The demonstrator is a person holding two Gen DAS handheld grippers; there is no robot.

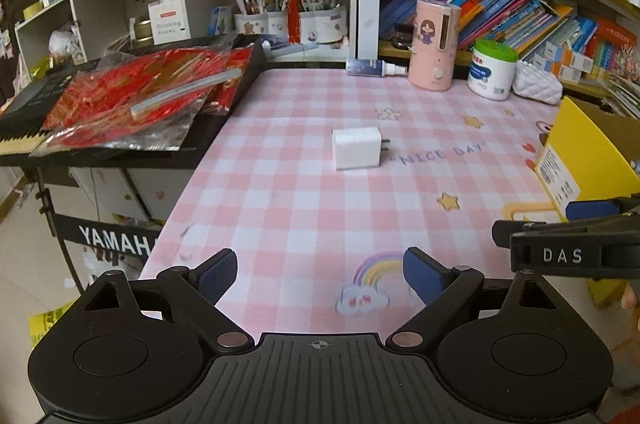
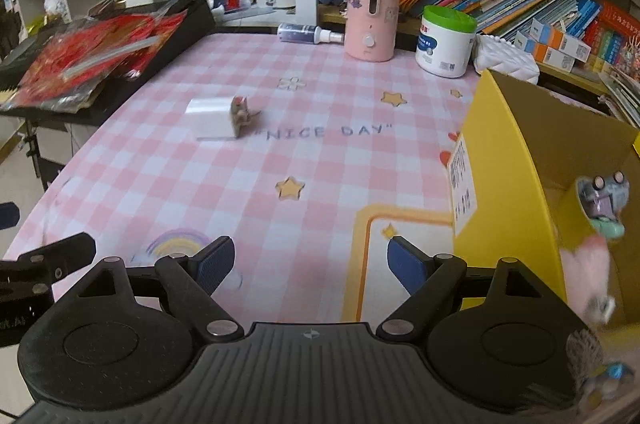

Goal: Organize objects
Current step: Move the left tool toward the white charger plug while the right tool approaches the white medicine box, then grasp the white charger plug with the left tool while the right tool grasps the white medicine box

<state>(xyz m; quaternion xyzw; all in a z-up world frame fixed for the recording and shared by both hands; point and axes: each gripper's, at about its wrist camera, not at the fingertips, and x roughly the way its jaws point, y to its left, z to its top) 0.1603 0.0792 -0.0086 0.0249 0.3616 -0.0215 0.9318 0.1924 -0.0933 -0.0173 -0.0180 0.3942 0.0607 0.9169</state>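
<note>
A white plug-in charger (image 1: 357,147) lies on its side in the middle of the pink checked table mat (image 1: 304,208), prongs pointing right; the right wrist view shows the charger (image 2: 218,118) blurred. My left gripper (image 1: 320,278) hovers open over the mat's near edge, well short of the charger, nothing between its blue pads. My right gripper (image 2: 310,270) is open too, empty, over the near right of the mat. An open yellow cardboard box (image 2: 516,184) stands at the right; a small toy car (image 2: 604,204) and a pink fluffy item (image 2: 592,264) lie inside it.
Along the back stand a pink humidifier (image 1: 434,44), a white tub with a green lid (image 1: 493,69), a spray bottle (image 1: 374,67) and a white quilted pouch (image 1: 536,84). A keyboard under red packets (image 1: 132,104) borders the left. Bookshelves rise behind. The right gripper (image 1: 568,248) enters the left wrist view.
</note>
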